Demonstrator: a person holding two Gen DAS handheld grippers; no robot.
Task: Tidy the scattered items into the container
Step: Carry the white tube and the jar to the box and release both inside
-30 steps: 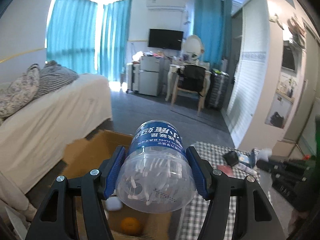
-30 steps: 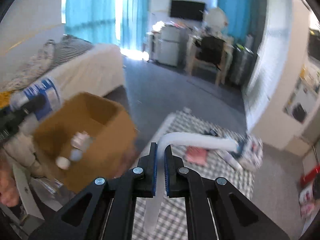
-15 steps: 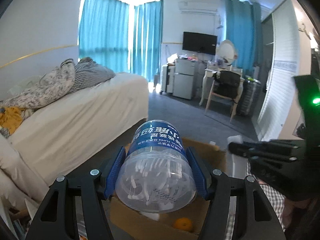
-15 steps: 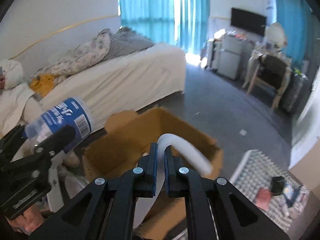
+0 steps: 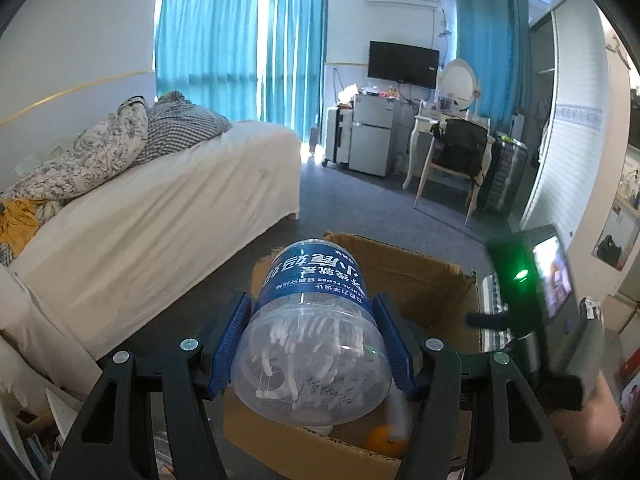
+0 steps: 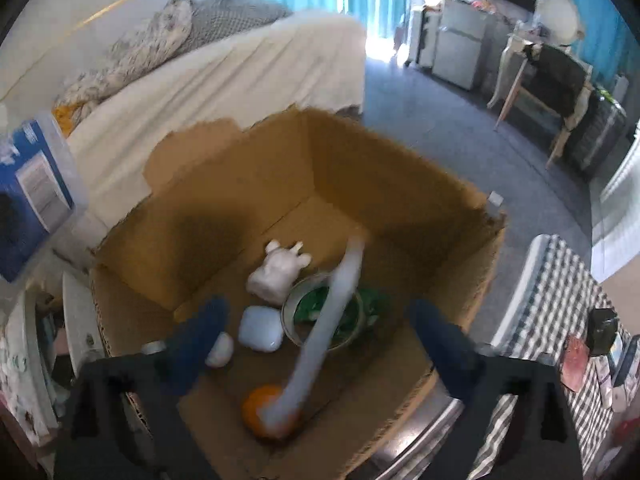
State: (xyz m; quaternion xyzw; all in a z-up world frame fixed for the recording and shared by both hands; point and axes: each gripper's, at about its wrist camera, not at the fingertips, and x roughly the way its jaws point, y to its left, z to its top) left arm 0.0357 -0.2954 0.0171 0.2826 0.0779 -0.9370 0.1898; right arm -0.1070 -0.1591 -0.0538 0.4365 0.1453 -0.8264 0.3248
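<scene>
Left wrist view: my left gripper stays clamped on the floss-pick jar, whose long axis runs forward along the fingers, blue label end out over the near wall of the cardboard box; a second ago the box sat lower and partly hidden behind the jar. Right wrist view: my right gripper stands wide, jaws just opened, and the white tube, pinched earlier, now falls free between them, long axis pointing away, its lower end by the orange at the box's near edge. My left hand's jar, I judge, goes in next.
</scene>
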